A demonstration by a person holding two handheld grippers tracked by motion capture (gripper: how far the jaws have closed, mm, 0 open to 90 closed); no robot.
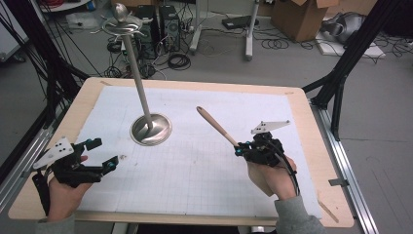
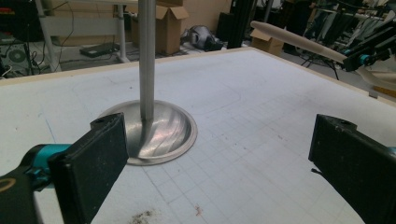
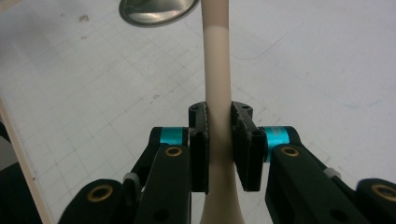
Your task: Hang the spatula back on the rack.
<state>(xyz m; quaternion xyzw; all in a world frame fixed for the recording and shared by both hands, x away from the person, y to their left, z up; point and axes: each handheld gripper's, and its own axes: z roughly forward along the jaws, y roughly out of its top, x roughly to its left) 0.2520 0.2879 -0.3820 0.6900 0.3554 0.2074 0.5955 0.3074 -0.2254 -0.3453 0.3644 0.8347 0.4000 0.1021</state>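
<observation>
A metal stand with a round base and a tall pole rises from the white gridded mat, its hooked top ring high up. My right gripper is shut on a pale wooden utensil handle that slants up and left toward the stand. In the right gripper view the pads press both sides of the handle, which widens below them. My left gripper hovers open at the mat's front left, its jaws framing the base from a distance, nothing between them.
A wooden table carries the mat. Black frame legs stand to the right, cables and computer boxes lie on the floor beyond, and a cardboard box sits at the far right.
</observation>
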